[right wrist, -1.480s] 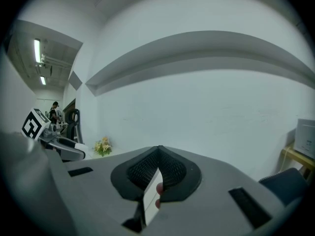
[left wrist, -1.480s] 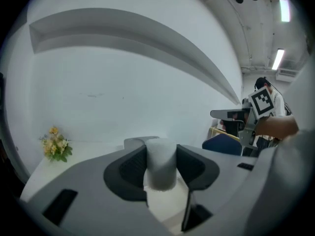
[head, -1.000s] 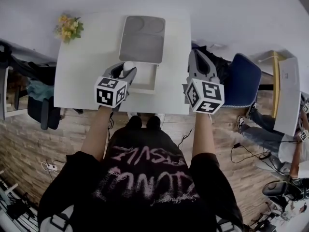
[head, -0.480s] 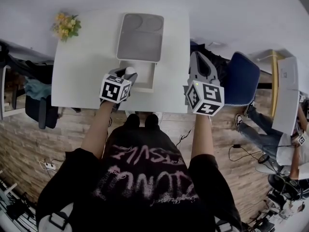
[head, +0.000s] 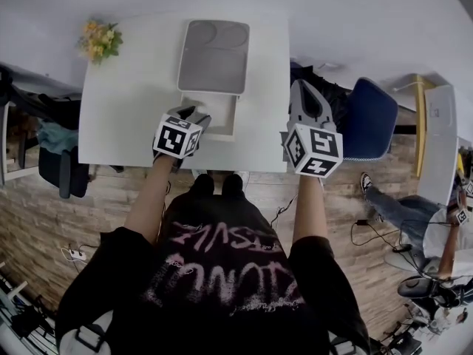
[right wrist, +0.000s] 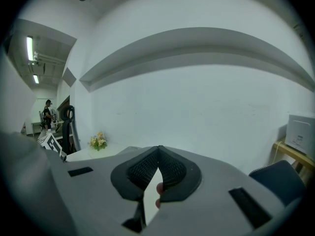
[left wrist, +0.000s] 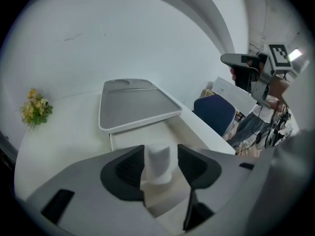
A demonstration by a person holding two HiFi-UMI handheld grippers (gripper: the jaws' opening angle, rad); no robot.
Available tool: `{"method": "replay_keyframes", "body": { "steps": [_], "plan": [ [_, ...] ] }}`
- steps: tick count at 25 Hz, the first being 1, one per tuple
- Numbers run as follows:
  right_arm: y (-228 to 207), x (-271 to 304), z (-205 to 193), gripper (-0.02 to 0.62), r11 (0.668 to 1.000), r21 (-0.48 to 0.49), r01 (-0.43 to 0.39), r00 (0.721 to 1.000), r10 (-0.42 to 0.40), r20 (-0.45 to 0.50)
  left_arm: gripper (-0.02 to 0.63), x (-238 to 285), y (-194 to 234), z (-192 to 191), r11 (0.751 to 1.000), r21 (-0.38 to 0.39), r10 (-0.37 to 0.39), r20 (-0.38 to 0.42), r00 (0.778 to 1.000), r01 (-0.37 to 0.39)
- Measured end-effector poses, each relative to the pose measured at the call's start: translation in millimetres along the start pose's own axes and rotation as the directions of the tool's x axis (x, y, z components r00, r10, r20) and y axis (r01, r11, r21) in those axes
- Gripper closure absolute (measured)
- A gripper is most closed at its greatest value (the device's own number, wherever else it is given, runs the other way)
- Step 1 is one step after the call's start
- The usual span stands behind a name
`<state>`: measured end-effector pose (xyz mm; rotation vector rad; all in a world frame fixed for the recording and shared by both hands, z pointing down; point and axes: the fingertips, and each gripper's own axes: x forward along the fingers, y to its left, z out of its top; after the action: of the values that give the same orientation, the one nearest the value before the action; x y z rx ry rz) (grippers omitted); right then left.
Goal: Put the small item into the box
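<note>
A small white cylinder stands upright between the pads of my left gripper, over the open white box. The jaws are opening: a slim gap shows at the right pad. In the head view my left gripper hangs over the box's left part, and the grey lid is swung back beyond it. My right gripper sits at the table's right edge, shut and holding nothing. Its pads meet at the tips in the right gripper view.
The box sits on a white table against a white wall. A small bunch of flowers stands at the far left corner. A blue chair is just right of the table. People and desks are further right.
My left gripper has shifted a little right and down over the box with the white cylinder, which now shows less above the jaws. The right gripper has stayed put.
</note>
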<state>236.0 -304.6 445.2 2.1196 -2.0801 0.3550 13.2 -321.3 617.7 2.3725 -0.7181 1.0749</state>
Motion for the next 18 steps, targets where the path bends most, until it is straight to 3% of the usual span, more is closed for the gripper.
{"method": "replay_keyframes", "body": {
  "steps": [10,18],
  "plan": [
    [5,1,3,0.586,1.0,-0.001,-0.01,1.0,0.01,0.005,0.376,-4,-2,-3,1.0,-0.017,-0.008,0.01,1.0,0.008],
    [11,6,6,0.586,1.0,-0.004,-0.025,1.0,0.025,0.01,0.431,-12,3,2,0.999,-0.038,0.009,0.048,0.999,-0.007]
  ]
}}
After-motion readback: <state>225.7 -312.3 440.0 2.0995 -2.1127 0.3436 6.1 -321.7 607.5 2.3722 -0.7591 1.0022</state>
